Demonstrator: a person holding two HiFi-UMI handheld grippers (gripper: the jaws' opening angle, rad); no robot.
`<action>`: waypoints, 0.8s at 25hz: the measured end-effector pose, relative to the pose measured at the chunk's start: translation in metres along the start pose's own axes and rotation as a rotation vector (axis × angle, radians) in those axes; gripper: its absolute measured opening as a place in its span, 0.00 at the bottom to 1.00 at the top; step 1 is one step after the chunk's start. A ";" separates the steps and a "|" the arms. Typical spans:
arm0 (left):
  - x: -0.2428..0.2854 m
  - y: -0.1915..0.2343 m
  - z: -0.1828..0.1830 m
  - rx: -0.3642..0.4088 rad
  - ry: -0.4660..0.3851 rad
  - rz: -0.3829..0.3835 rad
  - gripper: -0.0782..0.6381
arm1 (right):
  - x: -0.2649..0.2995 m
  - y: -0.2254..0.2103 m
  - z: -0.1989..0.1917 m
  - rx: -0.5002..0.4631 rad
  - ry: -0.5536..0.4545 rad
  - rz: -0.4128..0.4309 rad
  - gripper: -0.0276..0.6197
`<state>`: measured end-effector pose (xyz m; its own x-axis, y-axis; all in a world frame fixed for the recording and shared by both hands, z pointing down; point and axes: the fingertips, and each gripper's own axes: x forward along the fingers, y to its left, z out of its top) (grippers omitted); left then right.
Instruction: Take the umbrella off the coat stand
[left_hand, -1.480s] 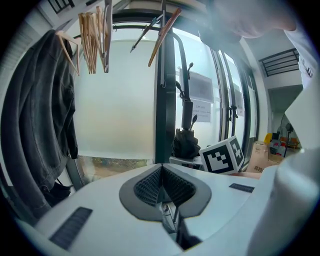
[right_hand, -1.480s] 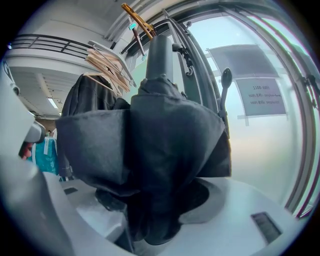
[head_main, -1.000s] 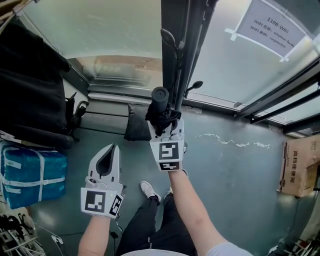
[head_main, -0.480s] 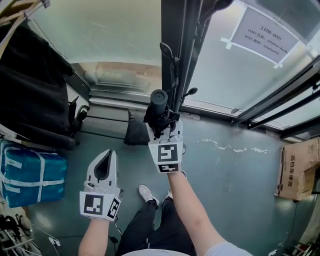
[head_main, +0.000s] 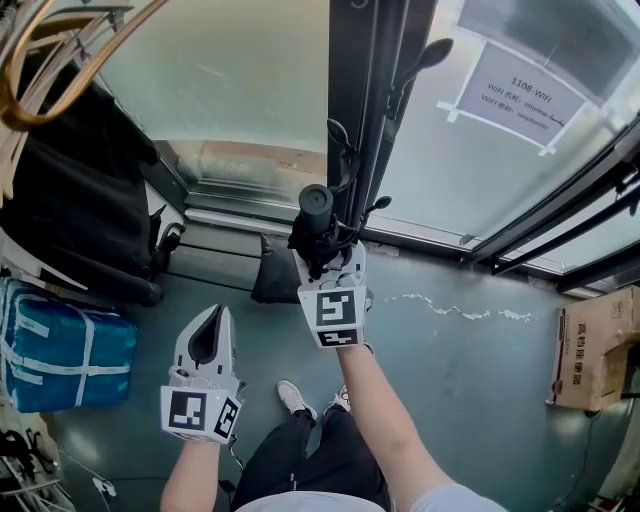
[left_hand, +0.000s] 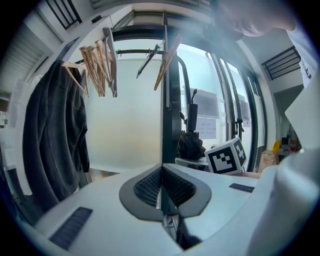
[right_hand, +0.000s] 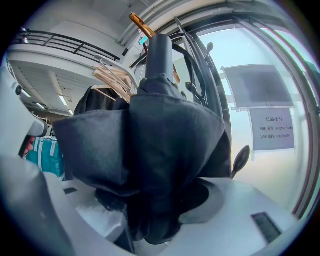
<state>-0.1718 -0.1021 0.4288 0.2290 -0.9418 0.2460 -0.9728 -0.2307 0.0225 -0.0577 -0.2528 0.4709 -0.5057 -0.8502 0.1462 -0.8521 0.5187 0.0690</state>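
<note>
A folded black umbrella stands upright beside the black coat stand pole, its round handle end uppermost. My right gripper is shut on the umbrella's bunched fabric below the handle. In the right gripper view the umbrella fills the middle, pinched in the right gripper, with the stand's hooks behind it. My left gripper hangs lower left, shut and empty, apart from the umbrella. In the left gripper view, the left gripper has its pads together, and the umbrella and stand show ahead.
A dark coat hangs on a rack at the left, with wooden hangers above. A blue wrapped bundle lies below it. A cardboard box sits at the right. Glass walls with a paper sign stand behind the coat stand.
The right gripper has lifted the umbrella a little up along the stand. The left gripper has risen slightly and stays shut.
</note>
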 end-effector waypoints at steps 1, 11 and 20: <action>-0.001 0.000 0.002 0.001 -0.001 0.003 0.14 | 0.000 0.000 0.004 -0.004 -0.002 0.003 0.45; -0.006 -0.004 0.030 -0.002 -0.042 0.017 0.14 | 0.000 -0.005 0.035 -0.026 -0.020 0.017 0.45; -0.017 0.003 0.045 -0.014 -0.061 0.058 0.14 | 0.014 -0.011 0.055 -0.051 -0.021 0.040 0.45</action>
<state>-0.1767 -0.0982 0.3811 0.1739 -0.9666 0.1883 -0.9847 -0.1725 0.0236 -0.0629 -0.2753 0.4179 -0.5422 -0.8302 0.1295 -0.8236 0.5556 0.1138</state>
